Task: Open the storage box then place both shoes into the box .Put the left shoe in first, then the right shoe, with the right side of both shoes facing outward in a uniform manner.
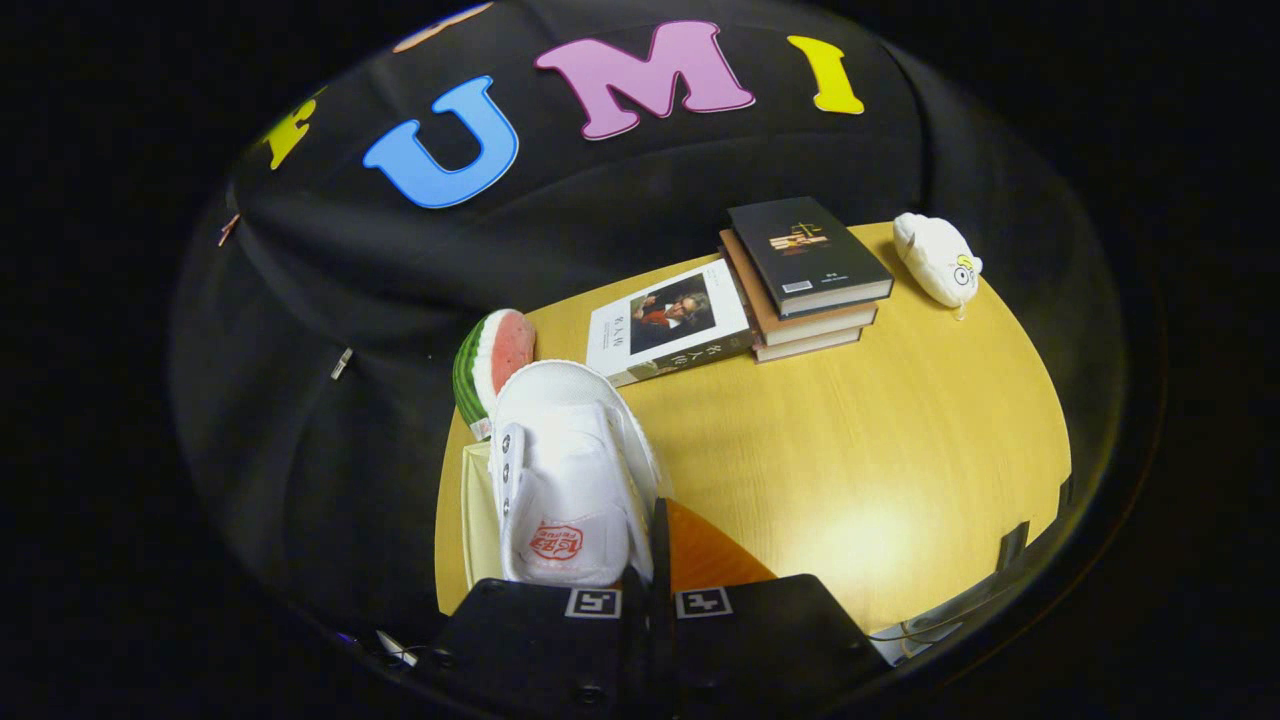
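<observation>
Tongs (655, 585) nearly closed, fingers pinching the thin right wall of a white shoe (565, 470) near its heel; grip looks firm, though the far finger is hard to make out. Shoe hanging toe-away over the left edge of the worktop (880, 450), strap and red-printed tongue facing up. Probably light, soft canvas, prone to sag and swing; stiffer collar or heel likely the surer hold. Beneath it, a pale box wall (478, 510) and an orange panel (705, 555), perhaps the storage box; contents hidden. Farther on, a watermelon slice (490, 365), 1 white book (668, 322), a stack of 3 books (805, 275), a plush toy (935, 258) at the far right corner.
</observation>
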`<action>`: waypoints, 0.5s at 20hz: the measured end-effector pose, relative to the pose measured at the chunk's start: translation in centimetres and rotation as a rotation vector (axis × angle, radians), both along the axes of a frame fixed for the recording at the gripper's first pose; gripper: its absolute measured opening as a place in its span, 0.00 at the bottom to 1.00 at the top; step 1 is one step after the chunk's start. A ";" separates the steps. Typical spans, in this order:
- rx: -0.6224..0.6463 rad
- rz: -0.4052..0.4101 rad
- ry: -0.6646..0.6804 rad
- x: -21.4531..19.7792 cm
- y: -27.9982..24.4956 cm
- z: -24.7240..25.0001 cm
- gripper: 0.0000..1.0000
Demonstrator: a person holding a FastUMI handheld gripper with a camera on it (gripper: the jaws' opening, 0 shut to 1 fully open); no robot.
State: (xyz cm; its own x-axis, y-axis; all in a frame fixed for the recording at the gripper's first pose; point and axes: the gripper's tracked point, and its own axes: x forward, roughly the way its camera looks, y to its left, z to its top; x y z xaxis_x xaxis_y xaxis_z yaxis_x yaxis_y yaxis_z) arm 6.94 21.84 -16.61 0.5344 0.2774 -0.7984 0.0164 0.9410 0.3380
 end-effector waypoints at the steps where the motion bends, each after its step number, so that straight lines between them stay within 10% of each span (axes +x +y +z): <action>1: -0.008 0.007 0.005 0.0 1.0 -0.4 0.05; 10: -0.071 0.056 0.047 -1.1 5.8 -3.6 0.05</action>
State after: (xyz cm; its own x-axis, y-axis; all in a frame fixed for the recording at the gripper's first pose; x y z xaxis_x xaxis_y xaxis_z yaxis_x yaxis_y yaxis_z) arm 5.79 27.67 -20.17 0.4808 0.2480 -0.8410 -0.0229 0.9624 0.2706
